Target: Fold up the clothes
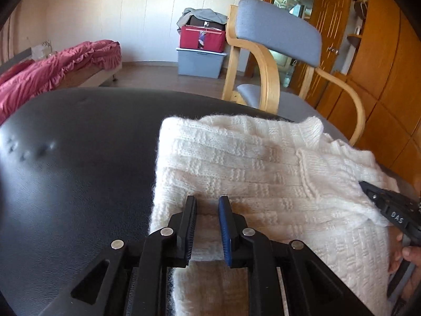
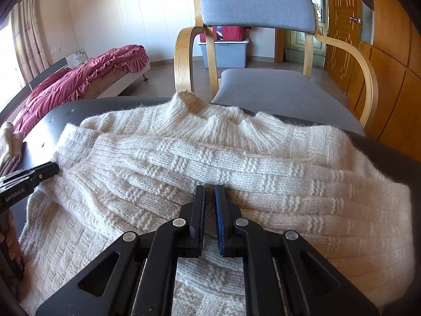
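Observation:
A cream knit sweater [image 1: 236, 163] [image 2: 236, 163] lies partly folded on a black table [image 1: 79, 158], its ribbed collar toward the chair. In the left wrist view my left gripper [image 1: 208, 200] sits at the sweater's near left edge, jaws a little apart, and a fold of knit lies in the gap without being pinched. The right wrist view shows that gripper's tip [image 2: 50, 169] at the sweater's left side. My right gripper [image 2: 209, 189] is almost closed on the knit at the sweater's near middle. It also reaches in from the right [image 1: 364, 184], pressed into the fabric.
A grey-cushioned wooden armchair [image 1: 279, 31] [image 2: 257, 5] stands just past the table's far edge. A bed with a pink cover [image 1: 52, 65] is at the far left and stacked storage bins [image 1: 202, 60] stand by the wall. Wooden cabinets [image 1: 381, 92] line the right. A hand [image 1: 410, 255] holds the right gripper.

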Demonstrator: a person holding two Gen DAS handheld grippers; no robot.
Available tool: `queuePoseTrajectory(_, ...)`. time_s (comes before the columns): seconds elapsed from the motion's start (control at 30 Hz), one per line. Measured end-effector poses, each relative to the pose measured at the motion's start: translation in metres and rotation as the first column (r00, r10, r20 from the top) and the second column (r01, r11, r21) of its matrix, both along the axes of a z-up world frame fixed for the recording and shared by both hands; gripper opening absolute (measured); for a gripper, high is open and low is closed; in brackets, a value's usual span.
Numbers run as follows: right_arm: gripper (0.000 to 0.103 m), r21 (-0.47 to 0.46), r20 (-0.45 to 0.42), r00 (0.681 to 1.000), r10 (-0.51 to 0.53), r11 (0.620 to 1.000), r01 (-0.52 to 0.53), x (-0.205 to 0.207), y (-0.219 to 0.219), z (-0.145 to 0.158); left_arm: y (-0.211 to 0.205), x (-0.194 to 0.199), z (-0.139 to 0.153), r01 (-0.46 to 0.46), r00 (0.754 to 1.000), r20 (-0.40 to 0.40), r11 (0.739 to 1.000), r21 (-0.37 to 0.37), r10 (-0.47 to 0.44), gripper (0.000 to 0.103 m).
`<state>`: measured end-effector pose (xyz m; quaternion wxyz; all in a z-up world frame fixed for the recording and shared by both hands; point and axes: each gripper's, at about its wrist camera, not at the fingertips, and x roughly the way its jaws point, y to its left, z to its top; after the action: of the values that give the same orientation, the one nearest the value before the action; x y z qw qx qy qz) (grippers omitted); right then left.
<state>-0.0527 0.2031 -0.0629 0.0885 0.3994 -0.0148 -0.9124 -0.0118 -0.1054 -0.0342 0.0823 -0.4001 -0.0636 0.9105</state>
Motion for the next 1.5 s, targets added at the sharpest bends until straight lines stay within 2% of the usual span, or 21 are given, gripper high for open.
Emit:
queuePoseTrajectory(0.07,0.008,0.023,0.008,1.0,0.001,1.0,-0.002,-0.001,-0.003,0.001,0.0,0.001,-0.001,-0.003,1.0,-0.005,1.0,0.006,0.003,0.016)
queuePoseTrajectory(0.13,0.009,0.047,0.013,1.0,-0.008,0.999,0.007,0.0,-0.007,0.009,0.004,0.002,-0.001,-0.006,1.0,-0.011,1.0,-0.022,0.006,0.016)
queuePoseTrajectory(0.23,0.009,-0.005,-0.025,0.999,0.039,0.999,-0.039,0.004,-0.017,0.025,0.013,0.003,-0.001,-0.01,1.0,-0.02,0.996,-0.083,0.009,0.017)
queuePoseTrajectory(0.33,0.009,-0.003,-0.032,0.997,0.066,0.998,-0.066,-0.002,-0.035,0.028,0.018,0.004,-0.001,-0.012,1.0,-0.026,0.993,-0.116,0.009,0.017)
queuePoseTrajectory(0.5,0.009,0.071,-0.022,0.996,0.09,0.994,-0.088,-0.008,-0.057,0.006,0.014,0.001,-0.002,-0.01,1.0,-0.022,0.996,-0.087,0.008,0.017)
queuePoseTrajectory(0.73,0.009,0.164,-0.064,0.995,0.077,0.984,-0.065,0.001,-0.071,0.002,0.014,0.002,-0.003,-0.008,1.0,-0.022,0.997,-0.074,0.007,0.017)
queuePoseTrajectory(1.5,0.01,0.08,-0.06,0.996,0.064,0.995,-0.059,-0.003,-0.059,0.004,0.013,0.002,-0.003,-0.006,1.0,-0.021,0.998,-0.059,0.005,0.017)
